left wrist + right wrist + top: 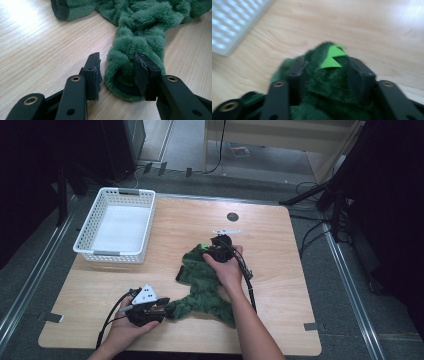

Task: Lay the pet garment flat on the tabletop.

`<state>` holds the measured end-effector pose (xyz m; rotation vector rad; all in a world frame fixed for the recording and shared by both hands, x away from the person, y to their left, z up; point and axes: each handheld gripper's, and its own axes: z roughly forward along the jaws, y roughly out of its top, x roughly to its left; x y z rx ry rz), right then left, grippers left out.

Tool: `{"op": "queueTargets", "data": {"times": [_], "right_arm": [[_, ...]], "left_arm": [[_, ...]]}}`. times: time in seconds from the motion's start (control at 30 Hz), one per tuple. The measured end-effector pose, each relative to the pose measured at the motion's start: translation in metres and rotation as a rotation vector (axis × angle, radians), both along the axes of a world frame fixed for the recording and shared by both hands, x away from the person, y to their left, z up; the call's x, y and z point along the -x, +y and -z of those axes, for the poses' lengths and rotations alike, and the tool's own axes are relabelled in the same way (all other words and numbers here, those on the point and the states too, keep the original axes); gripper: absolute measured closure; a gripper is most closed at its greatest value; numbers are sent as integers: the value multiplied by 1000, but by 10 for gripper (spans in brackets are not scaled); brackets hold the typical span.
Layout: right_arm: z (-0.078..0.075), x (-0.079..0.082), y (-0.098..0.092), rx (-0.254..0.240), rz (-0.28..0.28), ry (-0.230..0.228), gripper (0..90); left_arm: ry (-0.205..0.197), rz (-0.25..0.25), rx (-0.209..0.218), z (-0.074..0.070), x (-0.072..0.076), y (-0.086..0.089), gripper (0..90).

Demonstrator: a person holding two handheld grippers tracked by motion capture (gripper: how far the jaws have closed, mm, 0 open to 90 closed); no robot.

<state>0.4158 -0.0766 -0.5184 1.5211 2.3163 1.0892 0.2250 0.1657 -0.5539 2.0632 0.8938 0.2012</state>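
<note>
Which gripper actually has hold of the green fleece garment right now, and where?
Right gripper straddles green fleece garment at its spiked fold; grip unclear. Left gripper open around the cuff.

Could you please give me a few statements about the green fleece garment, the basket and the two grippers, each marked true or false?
1. The white basket holds the green fleece garment. False: the garment lies on the wooden table, outside the basket.
2. A cuffed end of the garment sits between the left gripper jaws. True.
3. The right gripper has green fleece between its jaws. True.
4. The garment is red. False: it is dark green with bright green felt points.
5. The basket stands at the table's far left. True.
</note>
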Motion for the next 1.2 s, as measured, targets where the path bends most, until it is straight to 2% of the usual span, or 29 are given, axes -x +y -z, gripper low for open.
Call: {"op": "queueTargets", "data": {"times": [0.03, 0.07, 0.1, 0.13, 0.2, 0.23, 0.27, 0.33, 0.37, 0.43, 0.5, 0.53, 0.57, 0.6, 0.63, 0.67, 0.7, 0.8, 0.83, 0.87, 0.9, 0.93, 1.1, 1.13, 1.17, 1.2], "right_arm": [[4, -2, 3, 33, 12, 5, 474], [8, -3, 5, 59, 12, 5, 511], [8, -3, 5, 59, 12, 5, 511], [12, -3, 8, 96, 10, -14, 600], [11, -4, 8, 128, 15, -21, 724], [11, -4, 8, 128, 15, -21, 724], [8, -7, 6, 138, 39, -43, 826], [6, -8, 5, 138, 59, -58, 844], [1, -11, -1, 99, 104, -94, 855], [-5, -13, -6, 53, 123, -143, 853], [-7, -14, -5, 32, 115, -165, 835], [-5, -15, -4, 37, 99, -154, 807], [-2, -16, -2, 35, 68, -124, 750], [-2, -16, -2, 35, 68, -124, 750], [5, -18, -1, 42, 14, -62, 647], [5, -18, -1, 42, 14, -62, 647], [8, -18, -4, 38, -5, -39, 578], [0, -17, -12, -35, 5, -71, 573], [0, -17, -12, -35, 5, -71, 573], [-8, -15, -13, -70, 16, -110, 625], [-8, -15, -13, -70, 16, -110, 625], [-11, -13, -10, -61, 2, -128, 683], [4, -13, 5, 58, -57, -75, 698], [4, -13, 5, 58, -57, -75, 698], [10, -14, 4, 59, -58, -52, 673], [10, -13, 3, 41, -58, -55, 643]], "left_arm": [[1, 0, 1, 0, 0, 0, 579], [-1, -1, 0, 0, 0, 0, 579], [0, -1, 0, 0, 0, 0, 579], [-1, -1, 1, 0, 0, 0, 579], [0, -1, 0, 0, 0, 0, 580], [0, 0, -2, 0, 0, 0, 580], [-1, 0, -3, 0, 0, 0, 580], [-2, -1, -3, 0, 0, -1, 581], [-2, -2, -4, 0, 0, -1, 581], [-3, -4, -5, 0, 0, -1, 580], [-3, -5, -5, 0, 0, -1, 579], [0, -5, -5, 0, 0, -1, 577], [-1, -6, -4, 0, 0, 0, 575], [-1, -7, -4, 0, 0, 0, 575], [-1, -7, -3, 0, 0, 0, 572], [-1, -7, -3, 0, 0, 0, 572], [0, -8, -2, 0, 0, 0, 568], [0, -11, -1, 0, -1, -1, 565], [-2, -12, -1, 0, -1, -1, 565], [-2, -12, -2, 0, -1, -1, 563], [-3, -13, -3, 0, -1, -1, 563], [-4, -13, -4, 0, -1, -1, 563], [-4, -13, -5, 0, -1, -1, 559], [-4, -14, -4, 0, -1, -1, 559], [-4, -14, -4, 0, -1, -1, 557], [-4, -15, -4, 0, -1, -1, 553]]}}
